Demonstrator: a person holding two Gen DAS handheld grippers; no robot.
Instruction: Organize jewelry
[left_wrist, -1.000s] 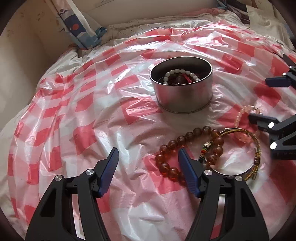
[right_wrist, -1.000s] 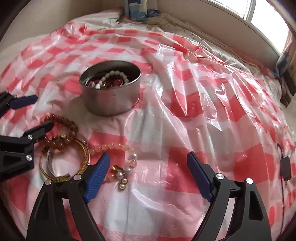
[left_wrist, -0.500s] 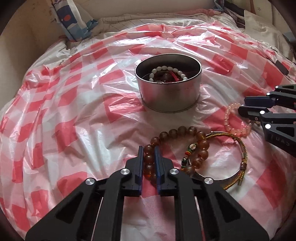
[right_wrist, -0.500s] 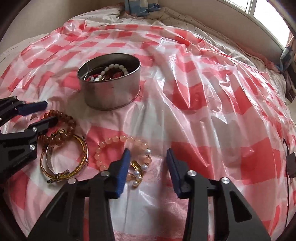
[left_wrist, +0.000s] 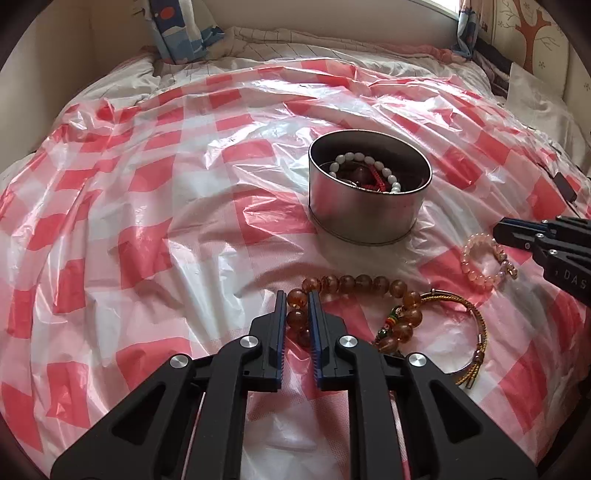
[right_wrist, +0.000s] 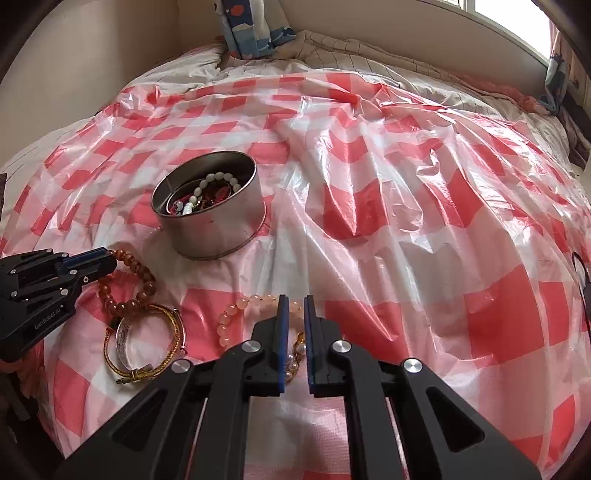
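the amber bead bracelet (left_wrist: 354, 286) is lying low and centre in the left wrist view, on the red and white checked plastic sheet (left_wrist: 147, 221), and the left gripper (left_wrist: 297, 314) is clamping its near beads, the blue fingers (left_wrist: 281, 325) pressing in narrowly from both sides. just right of it the gold bangle (left_wrist: 469, 332) is overlapping the bracelet's far end. above them, right of centre, the round metal tin (left_wrist: 369, 218) is standing open with a white bead bracelet (left_wrist: 365, 162) and red pieces inside. at the right edge the pink bead bracelet (left_wrist: 484, 262) is sitting at the tip of the right gripper (left_wrist: 496, 232). in the right wrist view the tin (right_wrist: 218, 229) is sitting in the upper left, and the right gripper (right_wrist: 294, 325), low and centre, is pinching the pink bead bracelet (right_wrist: 236, 314) with its fingers drawn narrow.
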